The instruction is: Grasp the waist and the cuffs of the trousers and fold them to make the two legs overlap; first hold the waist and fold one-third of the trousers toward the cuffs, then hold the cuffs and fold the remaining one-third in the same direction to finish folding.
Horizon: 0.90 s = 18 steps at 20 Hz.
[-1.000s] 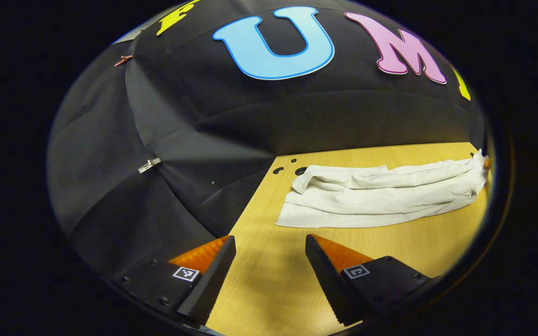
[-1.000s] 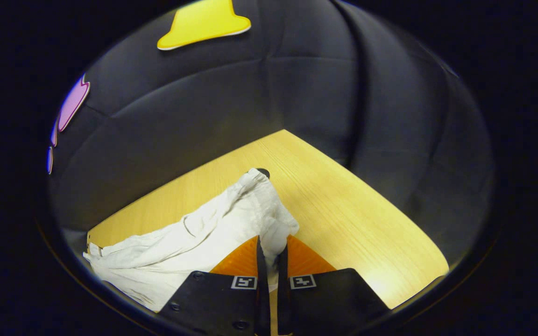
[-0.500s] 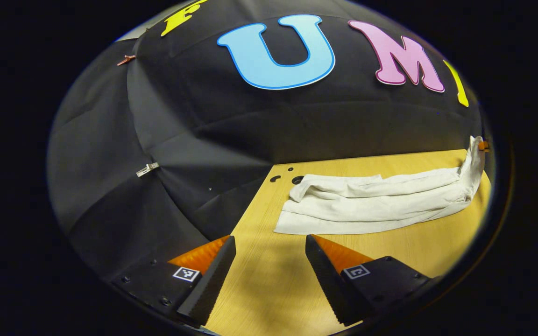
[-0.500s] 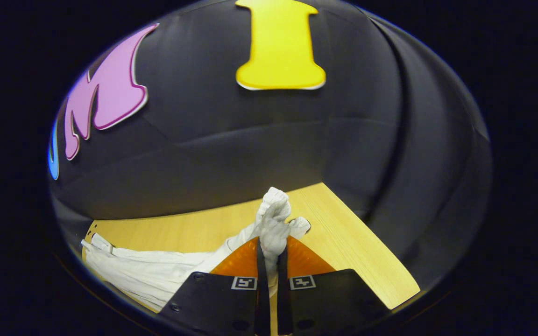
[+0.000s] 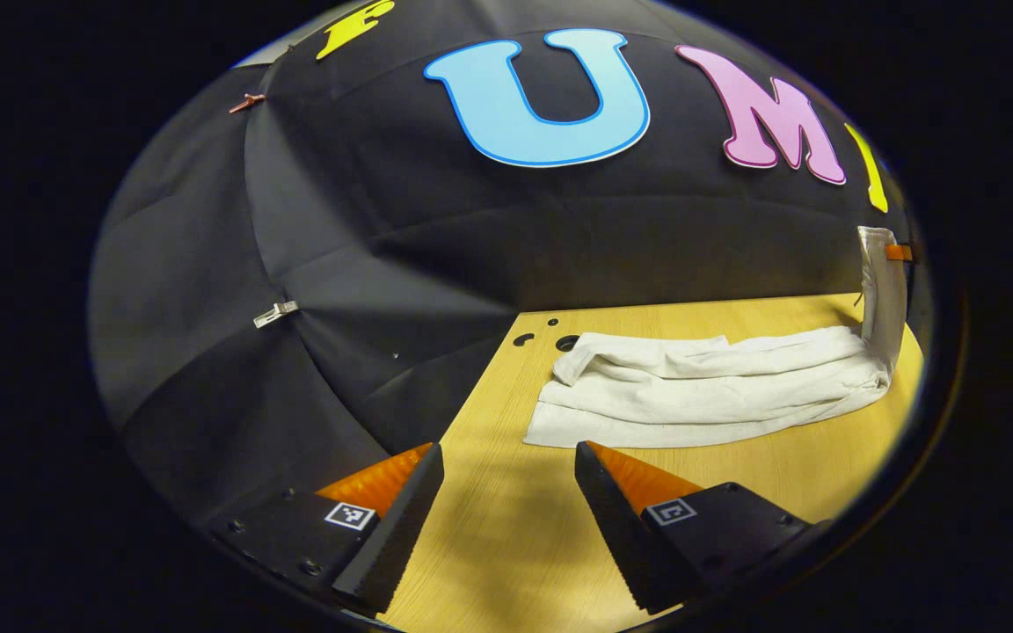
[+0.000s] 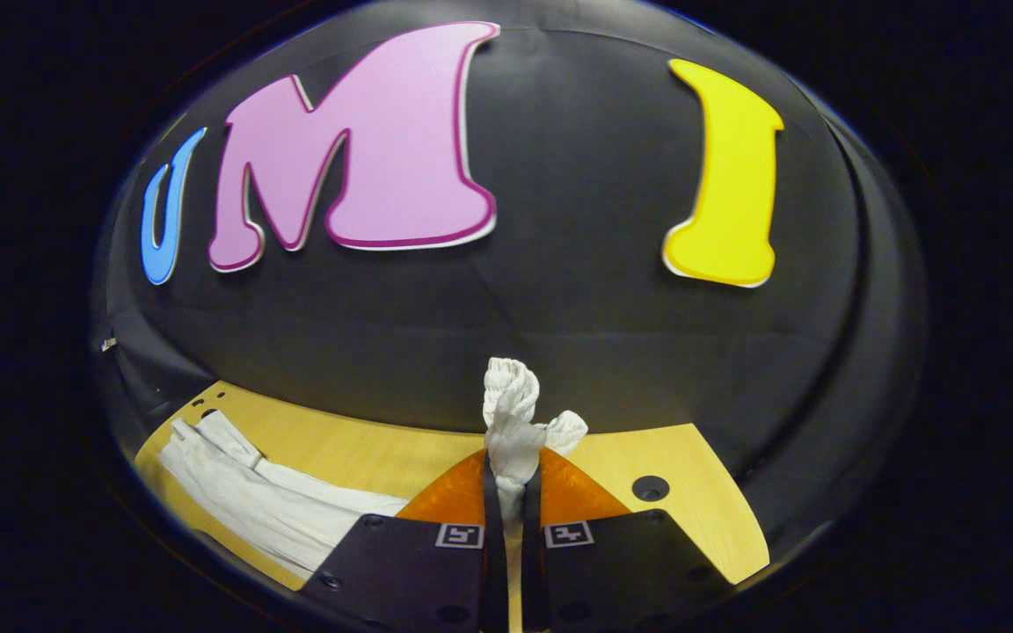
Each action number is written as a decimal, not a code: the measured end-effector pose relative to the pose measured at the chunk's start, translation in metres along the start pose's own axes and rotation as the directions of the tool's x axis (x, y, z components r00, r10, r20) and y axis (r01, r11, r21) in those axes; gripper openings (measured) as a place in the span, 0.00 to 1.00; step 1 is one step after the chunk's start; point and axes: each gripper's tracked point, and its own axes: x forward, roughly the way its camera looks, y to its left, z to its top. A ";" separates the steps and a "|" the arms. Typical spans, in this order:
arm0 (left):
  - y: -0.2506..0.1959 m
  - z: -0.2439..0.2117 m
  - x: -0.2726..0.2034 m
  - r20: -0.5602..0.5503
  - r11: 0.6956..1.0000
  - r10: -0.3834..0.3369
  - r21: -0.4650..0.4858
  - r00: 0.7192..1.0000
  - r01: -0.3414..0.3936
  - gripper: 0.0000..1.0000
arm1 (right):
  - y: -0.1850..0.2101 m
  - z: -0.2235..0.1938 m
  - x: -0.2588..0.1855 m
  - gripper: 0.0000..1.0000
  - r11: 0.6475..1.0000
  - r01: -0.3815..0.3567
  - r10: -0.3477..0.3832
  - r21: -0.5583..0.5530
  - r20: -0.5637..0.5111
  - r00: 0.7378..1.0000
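Observation:
White trousers point(image 5: 709, 387) lie bunched lengthwise on the wooden table point(image 5: 506, 545). In the left gripper view their right end point(image 5: 878, 290) stands lifted off the table at the far right edge. My left gripper point(image 5: 508, 450) hovers open over bare table, short of the trousers' near left corner. In the right gripper view my right gripper point(image 6: 511, 470) is shut on a wad of the trousers' end point(image 6: 511, 409), which sticks up between the fingers. The rest of the trousers point(image 6: 243, 492) trails down to the left onto the table point(image 6: 691, 519).
Small round holes point(image 5: 566, 343) mark the table's far left corner beside the trousers, and another hole point(image 6: 650, 486) lies near the right corner. The black cloth wall closes in the table at the back and left. Bare wood lies in front of the trousers.
My right gripper has raised the trousers' end off the table and turned toward the back wall. The left gripper stayed open and hardly moved.

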 end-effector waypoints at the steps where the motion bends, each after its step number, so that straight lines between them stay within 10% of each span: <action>1: 0.001 0.000 0.000 0.004 1.000 0.002 -0.009 1.000 -0.002 0.96 | 0.012 -0.001 -0.002 0.10 1.000 -0.013 0.013 -0.021 0.004 1.000; 18: -0.008 -0.036 0.070 -0.086 0.988 -0.052 -0.148 0.995 0.039 0.97 | 0.218 -0.127 -0.033 0.12 0.907 -0.352 0.320 -0.230 -0.165 0.933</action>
